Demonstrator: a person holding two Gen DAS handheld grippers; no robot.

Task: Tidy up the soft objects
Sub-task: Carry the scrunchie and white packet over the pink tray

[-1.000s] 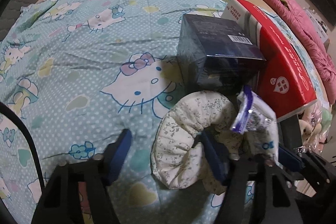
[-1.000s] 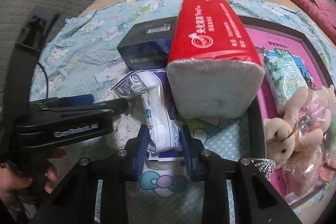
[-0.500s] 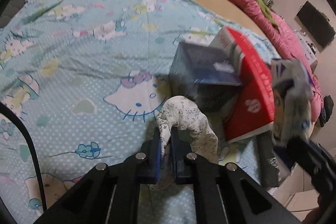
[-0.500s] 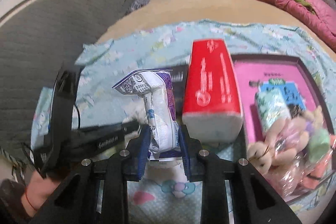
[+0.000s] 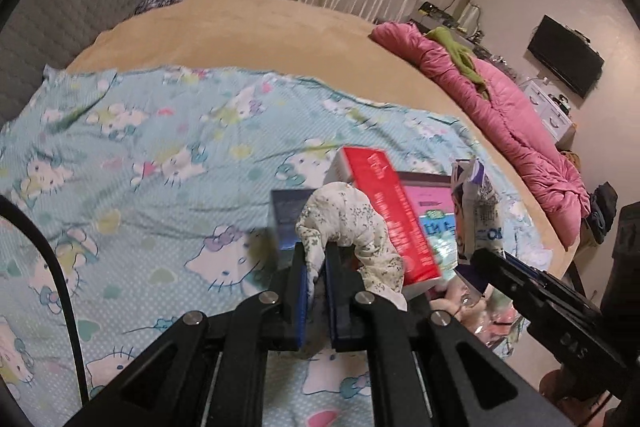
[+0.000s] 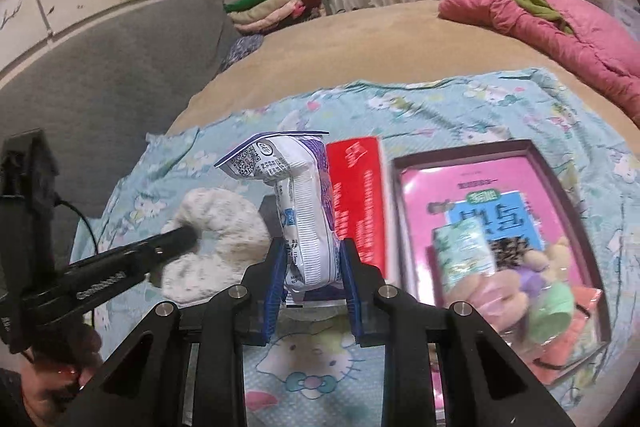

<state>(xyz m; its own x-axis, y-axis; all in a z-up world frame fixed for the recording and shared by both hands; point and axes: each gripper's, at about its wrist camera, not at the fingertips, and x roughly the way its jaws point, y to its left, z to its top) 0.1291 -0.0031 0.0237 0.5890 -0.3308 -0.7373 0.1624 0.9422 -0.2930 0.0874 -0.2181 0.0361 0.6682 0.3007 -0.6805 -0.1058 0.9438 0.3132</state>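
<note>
A: Item one, the bed (image 5: 248,35), spread with a cartoon-cat sheet (image 5: 132,187). It lies below both grippers. Risk?

B: Low. Anything dropped lands soft, though it may roll under the gripper and out of view.

A: Item two, the dark-rimmed tray (image 6: 538,147), ahead and right of the right gripper (image 6: 313,279), with a pink lining, plush toys (image 6: 536,291) and a green pack already in it.

B: Likely the destination. It is crowded at the near end; a careless release could sit on the rim and slide off.

A: Item three, the red tissue pack (image 6: 360,203), just beyond the right gripper, touching the tray's left wall.

B: It stands in the way. A low swing toward the tray would knock it.

A: Item four, the floral fabric ring (image 5: 348,227), pinched by one thin fold in the closed left gripper (image 5: 316,267), clear of the sheet.

B: The greatest risk. Most of the ring droops to the right of the jaws; the fold could creep out.

A: Item five, the white and purple packet (image 6: 308,219), clamped upright in the closed right gripper, above the sheet.

B: Slick film, held low. It could tip or slip through.
</note>
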